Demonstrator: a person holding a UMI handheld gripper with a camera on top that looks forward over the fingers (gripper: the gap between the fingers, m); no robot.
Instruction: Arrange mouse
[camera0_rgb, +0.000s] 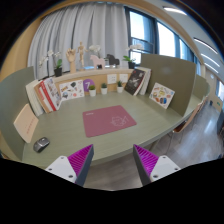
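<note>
Gripper (112, 160) held above the near table edge, fingers spread apart, nothing between them. Mouse (41, 144) sits on the green table (150, 120), off to the fingers' left, well clear of the pink mat (108, 121) straight ahead. Judged: swing left first.

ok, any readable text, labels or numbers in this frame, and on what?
None readable.
Books left of the mat: cover print too small to read.
Cards and picture board at the back: print blurred.
Mouse, mat, gripper: no marking visible; jaws open, holding nothing.
</note>
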